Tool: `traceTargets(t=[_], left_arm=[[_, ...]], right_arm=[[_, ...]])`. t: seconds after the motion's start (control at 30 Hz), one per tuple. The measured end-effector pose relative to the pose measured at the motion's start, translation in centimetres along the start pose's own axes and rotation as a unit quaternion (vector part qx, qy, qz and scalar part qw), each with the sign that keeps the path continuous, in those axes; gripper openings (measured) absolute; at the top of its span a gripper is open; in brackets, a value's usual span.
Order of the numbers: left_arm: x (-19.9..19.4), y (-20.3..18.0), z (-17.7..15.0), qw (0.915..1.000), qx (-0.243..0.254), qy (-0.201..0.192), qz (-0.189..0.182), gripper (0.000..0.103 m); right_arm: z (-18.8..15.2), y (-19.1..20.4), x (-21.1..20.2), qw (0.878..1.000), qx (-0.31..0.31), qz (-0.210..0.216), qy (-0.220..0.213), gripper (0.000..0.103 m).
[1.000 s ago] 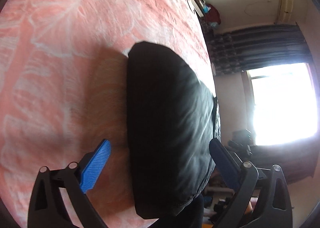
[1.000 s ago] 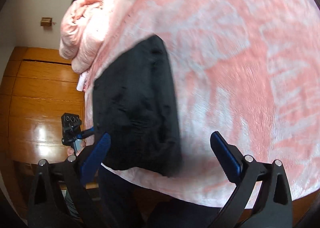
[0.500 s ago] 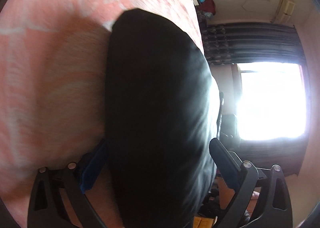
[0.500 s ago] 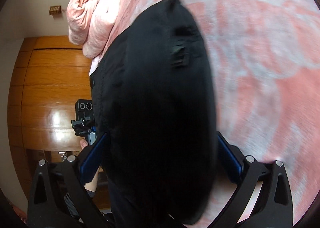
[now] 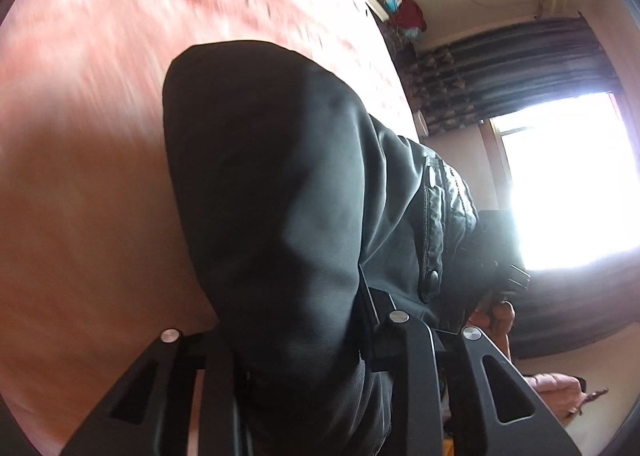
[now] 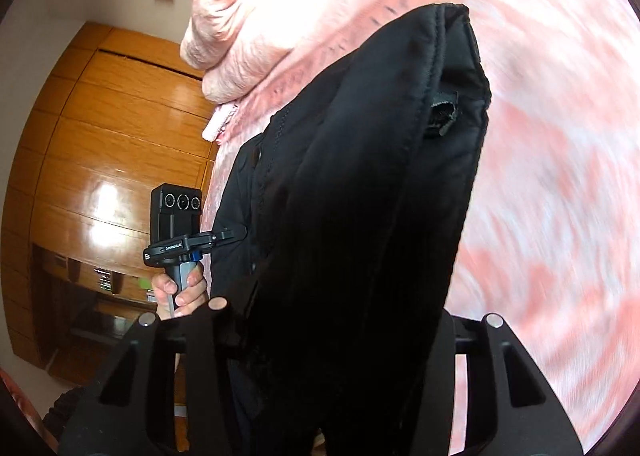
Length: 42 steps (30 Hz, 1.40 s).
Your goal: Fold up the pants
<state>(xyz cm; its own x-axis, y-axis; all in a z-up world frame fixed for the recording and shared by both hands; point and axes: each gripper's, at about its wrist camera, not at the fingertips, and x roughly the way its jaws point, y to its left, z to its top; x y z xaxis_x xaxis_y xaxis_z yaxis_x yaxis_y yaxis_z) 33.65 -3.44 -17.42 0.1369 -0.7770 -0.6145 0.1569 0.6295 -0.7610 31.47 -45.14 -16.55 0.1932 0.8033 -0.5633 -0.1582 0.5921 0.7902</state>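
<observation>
1. Folded black pants (image 5: pixel 288 191) bunched thickly between the arms of the left gripper (image 5: pixel 296 340), bulk rising off the pink bedspread (image 5: pixel 80 175) toward the camera.
2. Left fingers drawn in tight against the cloth, clamped on the near edge of the bundle; blue pads buried in the fabric and out of sight.
3. Waistband side, with snaps and stitched seams, turned toward the bright window (image 5: pixel 568 175) and the dark curtain (image 5: pixel 520 55).
4. Seen from the right wrist, same pants (image 6: pixel 360 215) filling the space within the right gripper (image 6: pixel 340 336), hemmed corner and a small belt loop up near the top.
5. Right fingers likewise closed in on the cloth, gripping the near edge; tips hidden under the folds.
6. Far end of the garment seemingly lifted clear of the bedspread (image 6: pixel 560 175), though contact underneath impossible to judge.
7. Left of the pants in the right wrist view, the other gripper's camera unit held by a bare hand (image 6: pixel 182 288), just beside the garment's edge.
8. Rumpled pink quilt (image 6: pixel 248 23) heaped at the bed's far end, wooden wardrobe (image 6: pixel 100 135) behind it.
</observation>
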Motion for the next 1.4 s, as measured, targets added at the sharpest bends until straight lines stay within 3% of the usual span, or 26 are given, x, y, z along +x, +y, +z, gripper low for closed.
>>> traceTargets(t=[0.23, 0.4, 0.47, 0.6, 0.67, 0.73, 0.8, 0.83, 0.9, 1.03, 1.1, 1.2, 1.3, 1.4], left_arm=[[-5.0, 3.8, 8.5, 0.9982, -0.016, -0.031, 0.048, 0.029], [-6.0, 10.0, 13.3, 0.9949, -0.062, -0.032, 0.073, 0.029], [-5.7, 12.6, 14.0, 0.9941, -0.086, -0.027, 0.060, 0.033], [-5.3, 13.5, 13.2, 0.9955, -0.082, -0.020, 0.042, 0.044], [-6.0, 13.0, 12.6, 0.9944, -0.083, -0.034, 0.056, 0.061], [-8.5, 13.1, 11.8, 0.9873, -0.091, -0.084, 0.100, 0.074], [-11.6, 12.1, 9.9, 0.9752, -0.081, -0.145, 0.146, 0.076], [-12.2, 11.4, 9.4, 0.9726, -0.069, -0.156, 0.158, 0.076], [-12.3, 9.3, 7.5, 0.9657, -0.030, -0.167, 0.197, 0.076], [-9.4, 7.0, 5.2, 0.9484, 0.012, -0.151, 0.278, 0.074], [-8.5, 7.8, 3.9, 0.9380, 0.019, -0.143, 0.315, 0.076], [-7.2, 7.5, 4.4, 0.9394, 0.014, -0.142, 0.311, 0.077], [-7.6, 7.3, 4.0, 0.9402, 0.023, -0.142, 0.309, 0.075], [-7.4, 7.5, 3.5, 0.9404, 0.031, -0.142, 0.307, 0.076]], right_arm=[[8.8, 2.8, 7.2, 1.000, -0.022, -0.008, 0.015, 0.047], [13.5, 2.9, 13.5, 0.999, -0.023, -0.023, 0.035, 0.047], [14.3, 1.8, 15.4, 0.999, -0.013, -0.034, 0.040, 0.053], [14.1, 0.3, 16.2, 0.997, -0.008, -0.057, 0.055, 0.072], [14.2, 1.1, 15.7, 0.995, -0.019, -0.076, 0.058, 0.074], [14.7, 1.8, 13.4, 0.992, -0.033, -0.115, 0.030, 0.078], [15.2, 3.4, 10.4, 0.983, -0.071, -0.168, -0.026, 0.080], [15.4, 4.2, 9.2, 0.981, -0.079, -0.171, -0.055, 0.080], [16.0, 6.3, 8.2, 0.983, -0.091, -0.134, -0.085, 0.080], [17.5, 7.9, 13.0, 0.988, -0.089, -0.114, -0.056, 0.076], [18.6, 6.3, 15.6, 0.986, -0.063, -0.150, -0.040, 0.072], [19.2, 4.3, 17.7, 0.979, -0.037, -0.200, -0.028, 0.063], [17.0, 6.8, 14.0, 0.983, -0.052, -0.161, -0.077, 0.066], [11.9, 9.6, 10.1, 0.980, -0.096, -0.137, -0.107, 0.066]])
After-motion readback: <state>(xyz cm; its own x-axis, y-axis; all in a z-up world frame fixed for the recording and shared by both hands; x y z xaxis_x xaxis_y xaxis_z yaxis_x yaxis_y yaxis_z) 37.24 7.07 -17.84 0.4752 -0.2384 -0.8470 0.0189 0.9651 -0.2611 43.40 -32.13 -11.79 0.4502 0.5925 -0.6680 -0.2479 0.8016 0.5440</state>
